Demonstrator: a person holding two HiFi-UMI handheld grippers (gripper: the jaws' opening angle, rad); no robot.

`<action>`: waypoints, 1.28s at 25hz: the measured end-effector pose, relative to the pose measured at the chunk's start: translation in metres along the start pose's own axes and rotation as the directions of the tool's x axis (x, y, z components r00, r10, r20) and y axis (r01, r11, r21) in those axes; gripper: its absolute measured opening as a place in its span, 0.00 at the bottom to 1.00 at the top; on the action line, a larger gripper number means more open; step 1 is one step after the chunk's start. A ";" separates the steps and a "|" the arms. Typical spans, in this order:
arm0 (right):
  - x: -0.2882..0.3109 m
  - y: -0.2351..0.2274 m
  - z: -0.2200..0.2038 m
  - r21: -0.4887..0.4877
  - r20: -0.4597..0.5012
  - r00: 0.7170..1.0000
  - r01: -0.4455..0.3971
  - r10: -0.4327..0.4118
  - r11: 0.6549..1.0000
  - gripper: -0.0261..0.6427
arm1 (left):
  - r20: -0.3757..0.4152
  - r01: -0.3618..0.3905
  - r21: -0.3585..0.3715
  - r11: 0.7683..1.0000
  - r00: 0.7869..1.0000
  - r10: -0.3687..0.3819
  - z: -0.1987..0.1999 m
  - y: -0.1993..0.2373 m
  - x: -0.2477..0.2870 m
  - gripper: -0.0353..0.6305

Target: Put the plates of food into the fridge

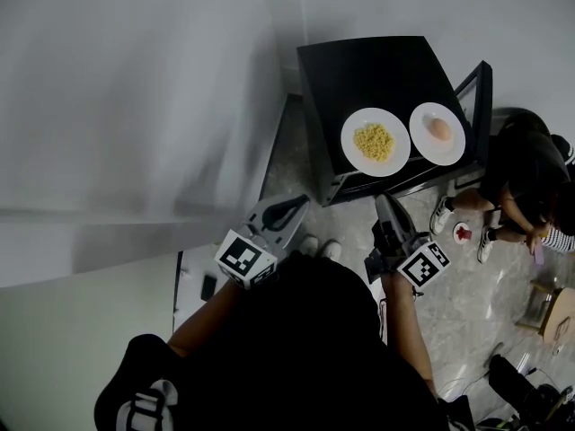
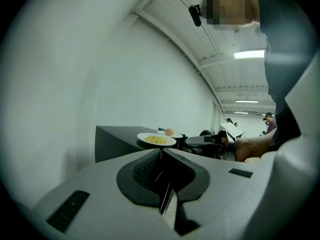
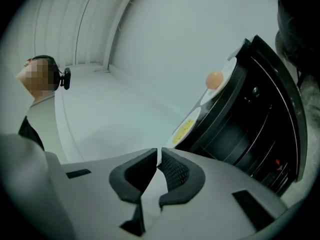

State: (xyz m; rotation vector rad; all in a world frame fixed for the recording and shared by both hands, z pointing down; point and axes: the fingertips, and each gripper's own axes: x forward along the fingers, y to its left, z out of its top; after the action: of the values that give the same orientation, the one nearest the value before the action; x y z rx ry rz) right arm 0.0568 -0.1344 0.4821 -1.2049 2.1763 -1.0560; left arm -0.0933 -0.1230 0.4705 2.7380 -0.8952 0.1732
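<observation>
Two white plates sit on top of a small black fridge (image 1: 377, 65). One plate holds yellow noodles (image 1: 375, 141) (image 2: 156, 140) (image 3: 182, 129). The other plate holds a pale orange egg-like food (image 1: 437, 131) (image 2: 169, 132) (image 3: 214, 79). My left gripper (image 1: 301, 203) (image 2: 161, 152) is held short of the fridge's near left corner, shut with nothing between its pads. My right gripper (image 1: 382, 201) (image 3: 159, 153) hangs just in front of the noodle plate, likewise shut and holding nothing. The fridge door (image 1: 481, 97) stands open at the right, and dark shelves (image 3: 245, 129) show inside.
A person in black (image 1: 526, 173) crouches on the floor right of the fridge, with a small red and white object (image 1: 462, 233) beside their shoes. A white wall (image 1: 135, 88) runs along the left. Dark gear (image 1: 526, 389) lies at the lower right.
</observation>
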 end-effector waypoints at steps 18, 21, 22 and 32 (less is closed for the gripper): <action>0.016 -0.037 0.010 0.217 0.031 0.999 -0.016 0.009 0.976 0.14 | -0.013 -0.007 -0.004 1.000 1.000 0.007 0.006 0.005 0.029 0.10; 0.018 -0.040 0.013 0.237 0.048 0.999 -0.025 0.014 0.971 0.15 | -0.017 -0.010 0.008 1.000 1.000 0.010 0.002 0.006 0.030 0.10; 0.019 -0.041 0.014 0.245 0.048 0.999 -0.027 0.015 0.969 0.15 | -0.017 -0.012 0.010 1.000 1.000 0.012 0.002 0.005 0.030 0.10; 0.036 -0.055 0.018 0.373 0.072 0.997 -0.047 0.022 0.926 0.17 | -0.017 -0.048 -0.006 0.999 0.999 0.048 0.002 0.011 0.031 0.10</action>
State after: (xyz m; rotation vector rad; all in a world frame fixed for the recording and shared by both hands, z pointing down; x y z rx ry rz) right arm 0.0785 -0.1902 0.5141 -1.0052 1.8270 -1.3230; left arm -0.0753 -0.1496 0.4767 2.7068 -0.9561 0.2021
